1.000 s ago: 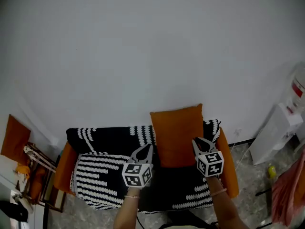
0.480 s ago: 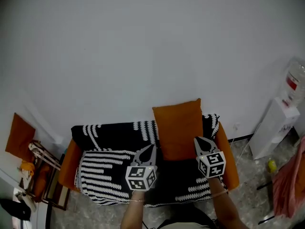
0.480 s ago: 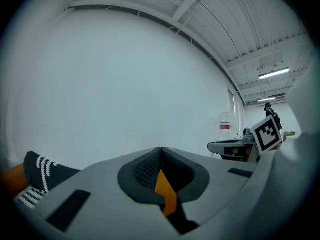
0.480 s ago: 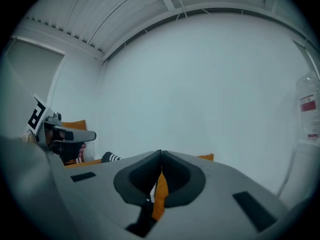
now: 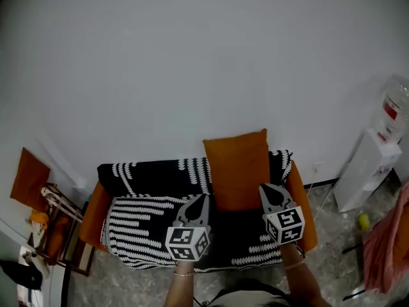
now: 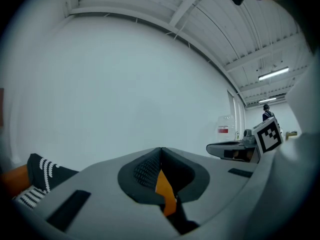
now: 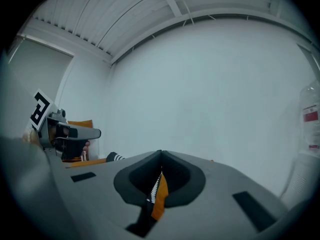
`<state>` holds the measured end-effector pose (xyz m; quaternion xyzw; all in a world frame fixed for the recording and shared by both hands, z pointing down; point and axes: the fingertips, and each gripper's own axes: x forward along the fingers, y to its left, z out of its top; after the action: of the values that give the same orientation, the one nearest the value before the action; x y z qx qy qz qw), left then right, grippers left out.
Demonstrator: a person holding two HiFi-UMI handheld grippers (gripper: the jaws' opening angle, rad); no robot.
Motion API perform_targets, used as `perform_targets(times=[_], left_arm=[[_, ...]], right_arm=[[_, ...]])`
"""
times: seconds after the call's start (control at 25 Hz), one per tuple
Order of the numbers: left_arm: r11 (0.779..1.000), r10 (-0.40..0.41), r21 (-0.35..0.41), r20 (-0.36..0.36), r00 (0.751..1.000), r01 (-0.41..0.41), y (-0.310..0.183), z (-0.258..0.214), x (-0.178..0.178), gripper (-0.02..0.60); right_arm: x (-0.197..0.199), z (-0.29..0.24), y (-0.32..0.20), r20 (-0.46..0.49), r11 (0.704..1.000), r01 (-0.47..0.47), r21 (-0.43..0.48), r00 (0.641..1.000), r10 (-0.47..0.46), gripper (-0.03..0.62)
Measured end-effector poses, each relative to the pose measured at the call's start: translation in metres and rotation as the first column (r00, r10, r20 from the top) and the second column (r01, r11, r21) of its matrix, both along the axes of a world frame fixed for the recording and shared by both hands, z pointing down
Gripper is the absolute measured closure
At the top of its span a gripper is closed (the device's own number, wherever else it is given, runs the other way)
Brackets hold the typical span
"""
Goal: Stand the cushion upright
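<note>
Right in front of the sofa (image 5: 95,215) is a grey, speckled floor (image 5: 121,285). A black and white blanket (image 5: 137,226) covers the sofa's seat and back, and its orange arms stick out at both ends. Off to the sofa's right stands a white water machine (image 5: 365,179). Behind the sofa a plain white wall (image 5: 192,75) goes all the way up.

An orange cushion (image 5: 236,170) stands upright at the right end of the seat and leans on the sofa's back. Its long side runs up and down, its flat face looks out to the front, and its top pokes up above the sofa's back.

Both arms reach out over the front of the seat. Held flat, both claws point at the sofa's back. Left gripper (image 5: 203,198) sits just left of the cushion's bottom corner, squeezed tight with nothing in it. Right gripper (image 5: 263,188) sits by the cushion's bottom right corner, also pressed together and holding nothing
</note>
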<state>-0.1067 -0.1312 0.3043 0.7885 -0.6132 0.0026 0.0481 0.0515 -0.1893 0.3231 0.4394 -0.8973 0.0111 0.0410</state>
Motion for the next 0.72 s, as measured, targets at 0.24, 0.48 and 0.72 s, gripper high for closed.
perform_targets(times=[0.24,0.48,0.72], left_arm=[[1.000,-0.010,-0.004,0.008,1.000,0.010,0.011,-0.006,0.028,0.563],[1.000,-0.010,0.007,0.002,1.000,0.010,0.015,-0.016,0.056,0.563],[1.000,0.001,0.019,0.018,1.000,-0.001,0.017,-0.024,0.076,0.563]], right_arm=[[0.021,-0.015,0.014,-0.024,1.000,0.018,0.024,1.000,-0.018,0.585],[0.035,-0.023,0.022,-0.069,0.998,0.047,0.046,0.997,-0.043,0.585],[0.049,-0.035,0.029,-0.071,0.996,0.053,0.067,0.996,-0.048,0.585]])
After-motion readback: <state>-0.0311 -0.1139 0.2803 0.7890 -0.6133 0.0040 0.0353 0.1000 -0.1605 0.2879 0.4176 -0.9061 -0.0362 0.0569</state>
